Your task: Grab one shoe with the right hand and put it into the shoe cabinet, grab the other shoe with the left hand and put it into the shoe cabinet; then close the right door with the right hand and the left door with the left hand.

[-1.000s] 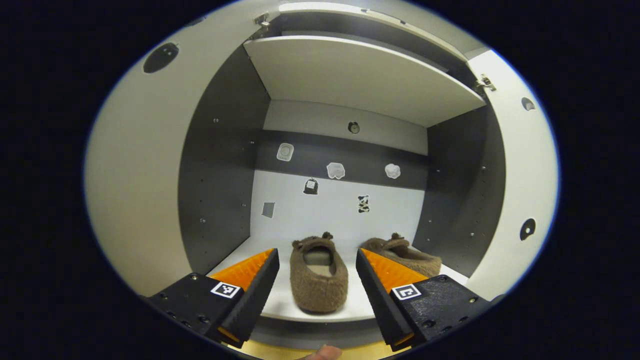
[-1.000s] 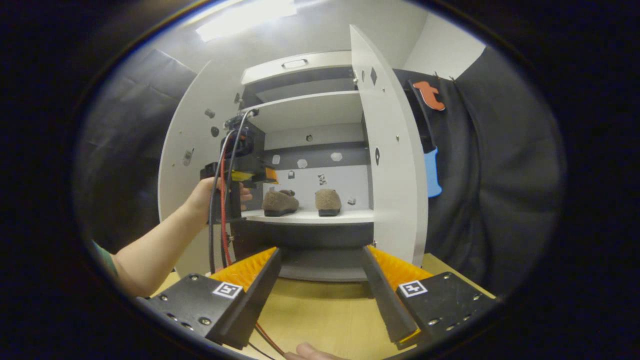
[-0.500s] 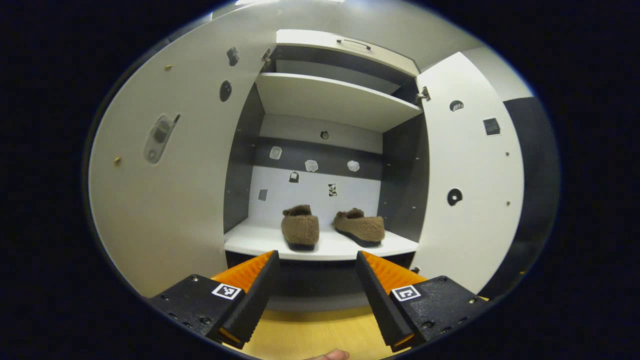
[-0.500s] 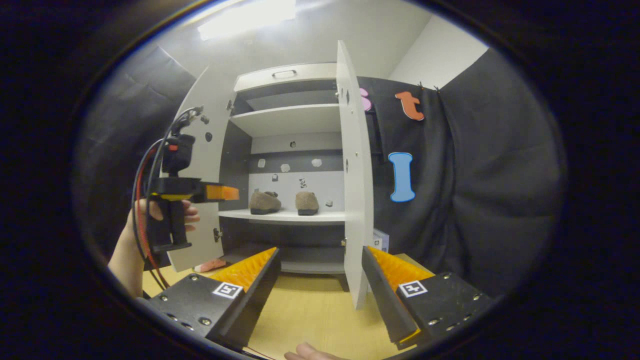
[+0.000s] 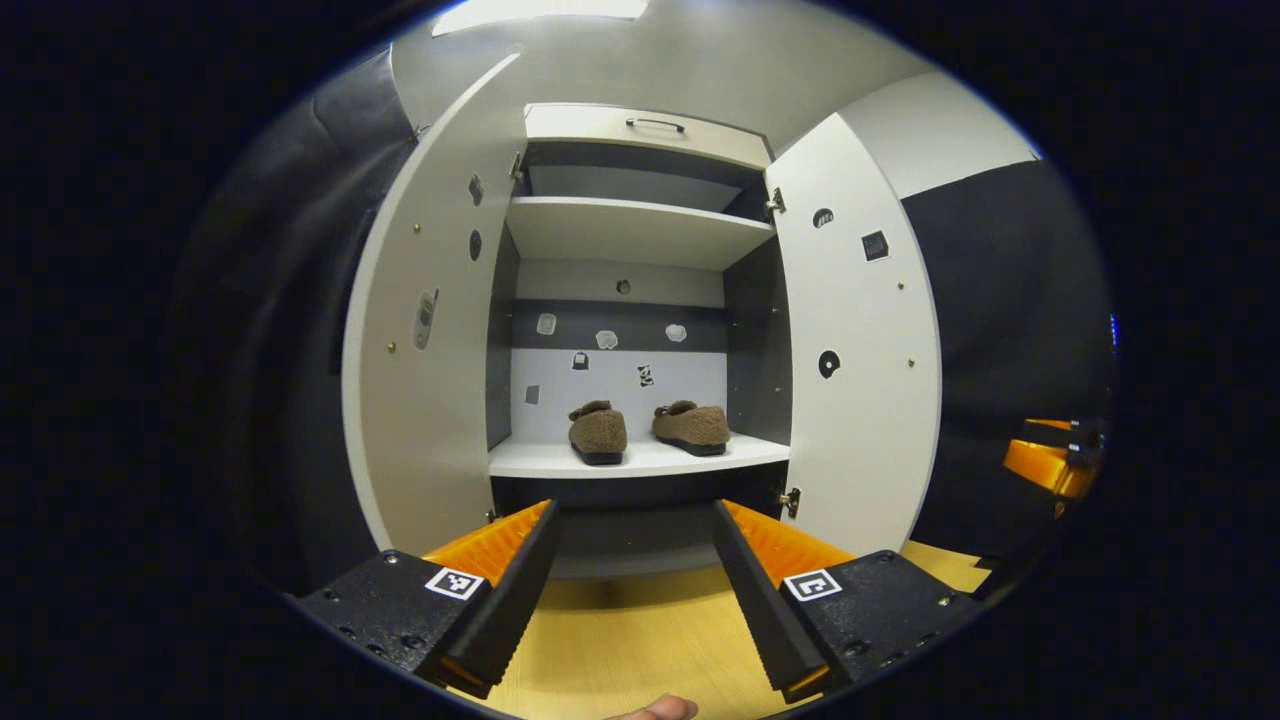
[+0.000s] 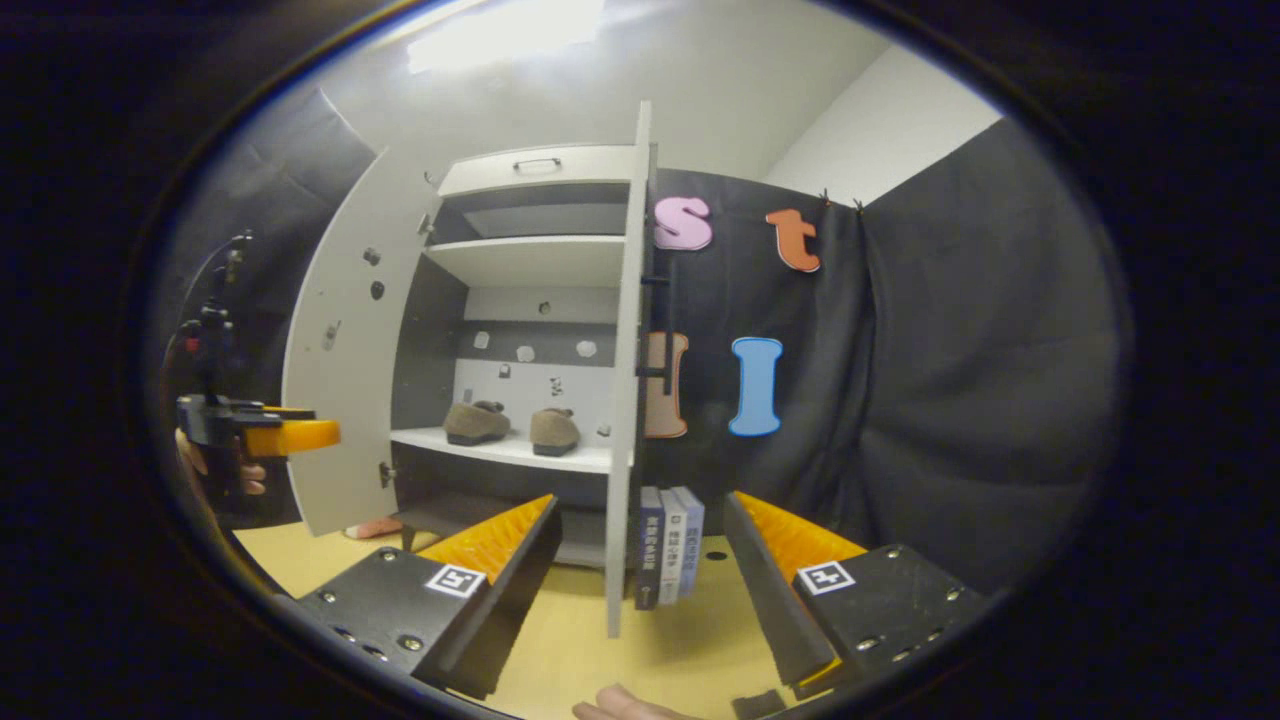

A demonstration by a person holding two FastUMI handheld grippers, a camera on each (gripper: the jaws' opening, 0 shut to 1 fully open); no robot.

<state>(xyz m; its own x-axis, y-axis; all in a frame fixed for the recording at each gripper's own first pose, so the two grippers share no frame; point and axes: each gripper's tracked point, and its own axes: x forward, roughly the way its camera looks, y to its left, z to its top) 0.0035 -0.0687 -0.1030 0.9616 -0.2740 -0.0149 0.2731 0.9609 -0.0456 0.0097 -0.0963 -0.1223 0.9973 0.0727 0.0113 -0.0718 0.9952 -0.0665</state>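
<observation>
Shoe cabinet [image 5: 560, 110]: in the left gripper view both slippers [image 5: 598, 432] sit side by side on its lower shelf, so the left gripper [image 5: 635, 580] hangs spread and empty. In the right gripper view the right gripper [image 6: 640, 585], fingers apart and empty, faces the right door [image 6: 625, 380] edge-on, seemingly to push it closed.

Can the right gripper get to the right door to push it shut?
Probably yes. The right gripper is open and empty, and the right door stands edge-on just ahead of it, with nothing between them.
</observation>
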